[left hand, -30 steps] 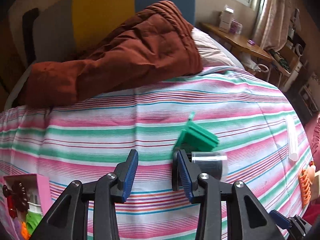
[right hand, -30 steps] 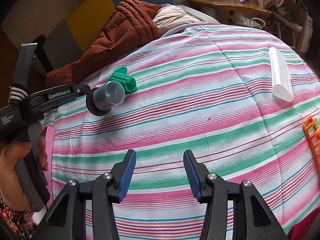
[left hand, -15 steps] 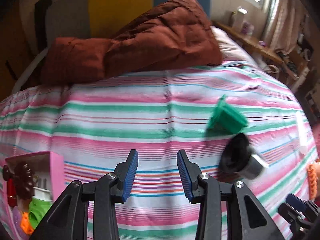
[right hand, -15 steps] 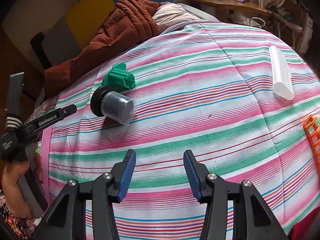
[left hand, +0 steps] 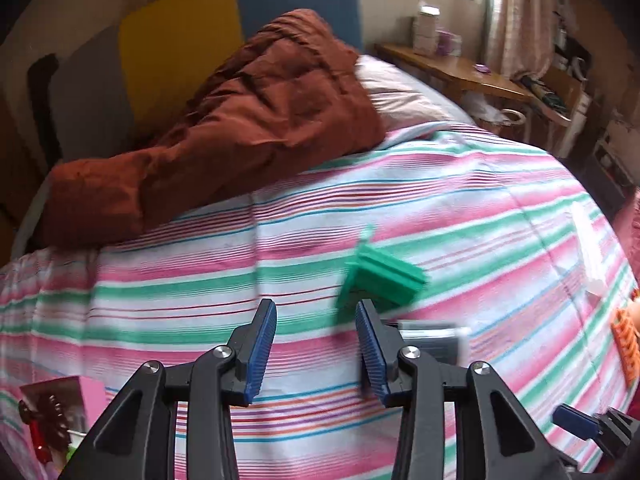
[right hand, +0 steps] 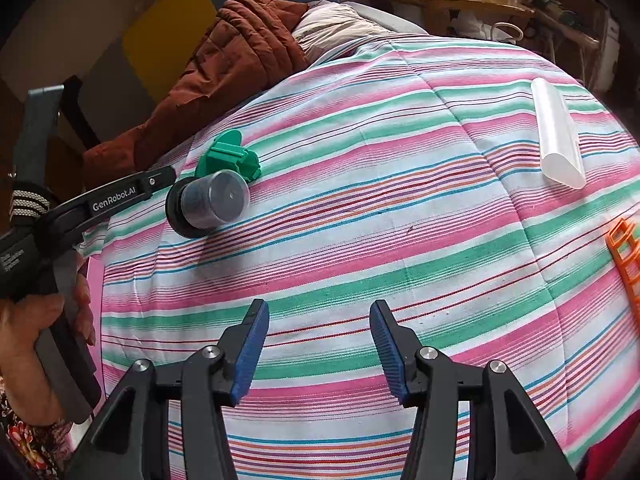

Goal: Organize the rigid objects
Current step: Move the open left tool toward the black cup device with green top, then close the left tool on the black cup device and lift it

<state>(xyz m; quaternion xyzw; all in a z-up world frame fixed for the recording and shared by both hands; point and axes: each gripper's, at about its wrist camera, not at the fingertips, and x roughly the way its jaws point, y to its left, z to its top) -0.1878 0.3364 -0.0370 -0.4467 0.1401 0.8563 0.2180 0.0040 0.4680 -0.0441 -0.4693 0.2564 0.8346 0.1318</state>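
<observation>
A clear jar with a black lid [right hand: 208, 204] lies on its side on the striped bedspread, next to a green plastic piece [right hand: 229, 158]. In the left wrist view the green piece [left hand: 380, 276] lies just beyond my open, empty left gripper [left hand: 316, 344], and the jar [left hand: 434, 340] shows blurred behind the right finger. From the right wrist view the left gripper's tip [right hand: 160, 180] is right beside the jar's lid. My right gripper [right hand: 318, 344] is open and empty over bare bedspread, well short of the jar.
A clear plastic tube [right hand: 556, 136] lies far right and an orange grid piece [right hand: 626, 256] at the right edge. A pink box of small items [left hand: 60, 412] sits at the lower left. A brown quilt [left hand: 224, 128] and a pillow lie at the bed's head.
The left gripper swung away to the left, then back right towards the jar and the green piece. The jar rolled a little on the bedspread. The right gripper stayed still.
</observation>
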